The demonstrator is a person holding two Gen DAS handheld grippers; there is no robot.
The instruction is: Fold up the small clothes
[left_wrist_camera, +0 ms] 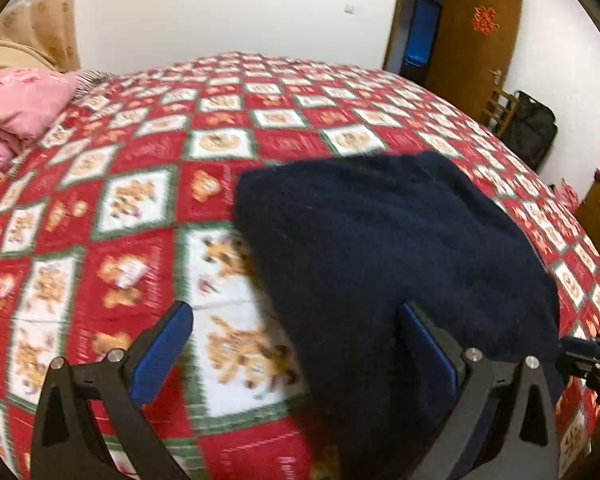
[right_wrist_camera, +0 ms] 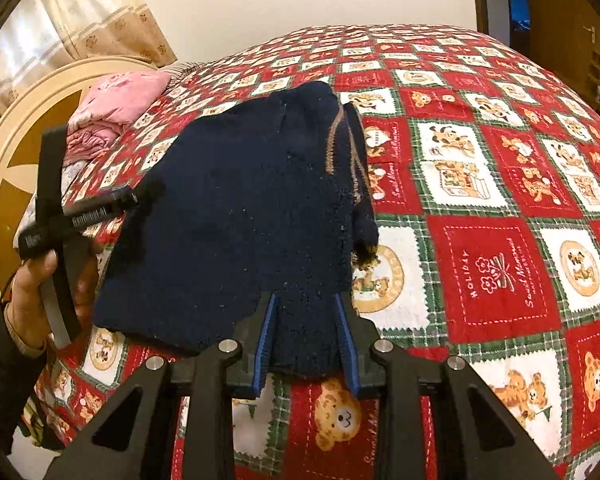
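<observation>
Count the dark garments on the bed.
1: the navy sweater lies on the checked bedspread, its near edge between the right gripper fingers. Others may be hidden.

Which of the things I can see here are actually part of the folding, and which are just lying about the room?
Part of the job:
- navy knitted garment, lying on the bed
- right claw, its fingers either side of the garment's near edge
- left claw, spread wide

Just lying about:
- pink bedding
- patterned bedspread
- black bag
- wooden door

The left wrist view is motion-blurred, smearing the red-and-white bear-print quilt [left_wrist_camera: 148, 208]; the dark navy knitted sweater [left_wrist_camera: 400, 248] runs off its lower edge.
</observation>
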